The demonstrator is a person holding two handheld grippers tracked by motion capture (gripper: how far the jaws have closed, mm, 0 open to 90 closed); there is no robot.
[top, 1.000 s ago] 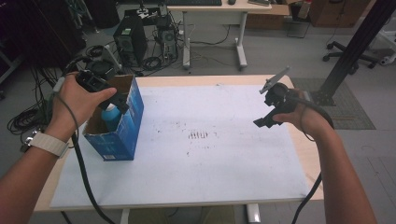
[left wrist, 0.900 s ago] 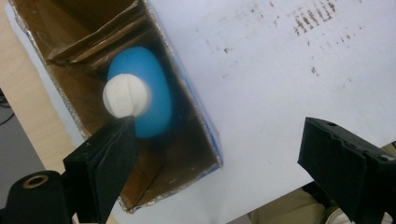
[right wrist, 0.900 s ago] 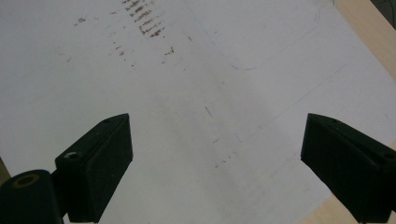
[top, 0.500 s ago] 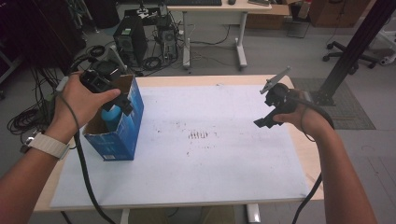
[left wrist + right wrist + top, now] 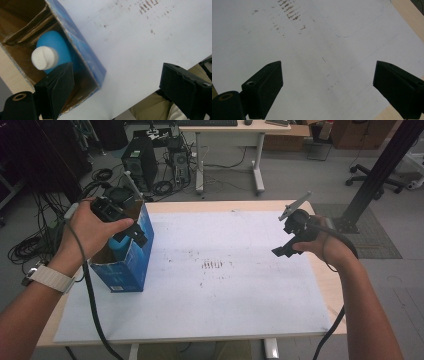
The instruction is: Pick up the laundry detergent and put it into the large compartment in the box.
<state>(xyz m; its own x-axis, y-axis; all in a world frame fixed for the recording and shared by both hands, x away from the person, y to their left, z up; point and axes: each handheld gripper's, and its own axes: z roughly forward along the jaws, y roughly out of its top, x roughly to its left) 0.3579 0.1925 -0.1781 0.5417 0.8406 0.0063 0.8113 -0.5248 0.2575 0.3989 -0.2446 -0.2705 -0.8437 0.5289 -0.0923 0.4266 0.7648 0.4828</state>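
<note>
While tool (image 5: 115, 87) gapes, corrugated blue box (image 5: 82, 52), rounded blue bottle (image 5: 56, 47), ridged white cap (image 5: 44, 58)

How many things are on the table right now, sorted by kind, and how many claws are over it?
Blue cardboard box, open at the top: 1
Blue bottle with a white cap, standing inside the box: 1
White sheet covering the tabletop: 1
Claws, both open with nothing between the jaws: 2, the left claw over the box and the right claw over the sheet
Total: 5
</note>
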